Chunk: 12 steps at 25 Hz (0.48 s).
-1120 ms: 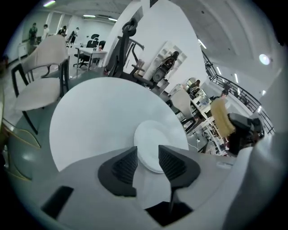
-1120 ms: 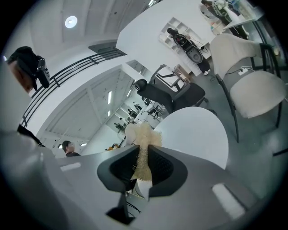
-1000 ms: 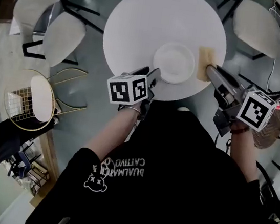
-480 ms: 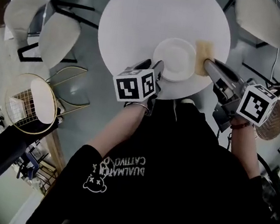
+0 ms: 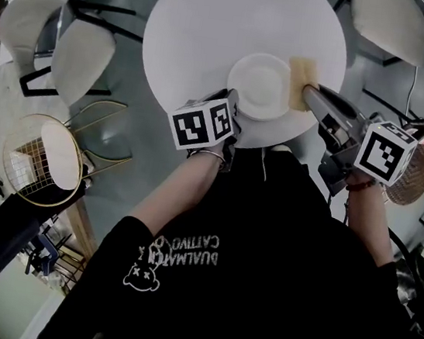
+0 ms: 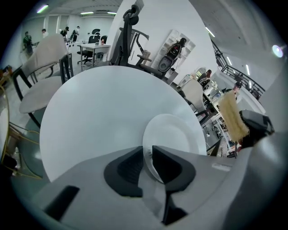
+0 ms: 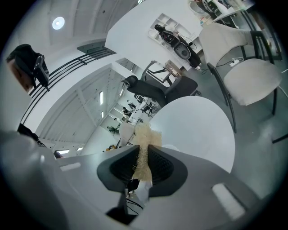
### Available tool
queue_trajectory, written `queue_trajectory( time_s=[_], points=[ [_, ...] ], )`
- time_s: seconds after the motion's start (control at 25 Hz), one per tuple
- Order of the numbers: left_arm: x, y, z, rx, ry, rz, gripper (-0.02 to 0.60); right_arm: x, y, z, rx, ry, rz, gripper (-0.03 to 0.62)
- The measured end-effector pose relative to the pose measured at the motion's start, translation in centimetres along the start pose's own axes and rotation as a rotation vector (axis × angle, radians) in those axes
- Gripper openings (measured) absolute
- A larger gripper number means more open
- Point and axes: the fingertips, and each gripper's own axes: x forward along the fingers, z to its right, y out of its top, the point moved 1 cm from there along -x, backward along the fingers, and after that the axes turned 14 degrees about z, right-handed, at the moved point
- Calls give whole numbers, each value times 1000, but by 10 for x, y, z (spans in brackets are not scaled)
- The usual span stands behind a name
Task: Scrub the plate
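A round white table (image 5: 208, 31) stands on grey floor (image 5: 128, 126), white chairs (image 5: 83, 57) and a gold-wire chair (image 5: 41, 160) nearby.

Glossy plate (image 5: 260, 85) w/ rough fibrous pad (image 5: 298, 75)

Round white table (image 5: 208, 31), cream chair (image 5: 83, 57), gold stool (image 5: 59, 153)

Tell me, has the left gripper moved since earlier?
Yes. The left gripper edged in over the table toward the plate; its jaws have just been closing and now pinch the rim.
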Motion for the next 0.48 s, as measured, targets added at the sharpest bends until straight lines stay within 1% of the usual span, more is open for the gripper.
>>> queue_trajectory(
  time_s=[0.16, 0.32, 0.48],
  points=[
    [-1, 0, -4, -25, -10, -2, 60, 7, -8, -4, -3, -3, -10, 60],
    [-3, 5, -5, -39, -20, 18, 49, 17, -20, -7, -18, -6, -42, 60],
    [-3, 6, 3, -57, -39, 27, 43, 22, -26, -8, -35, -7, -72, 60]
  ],
)
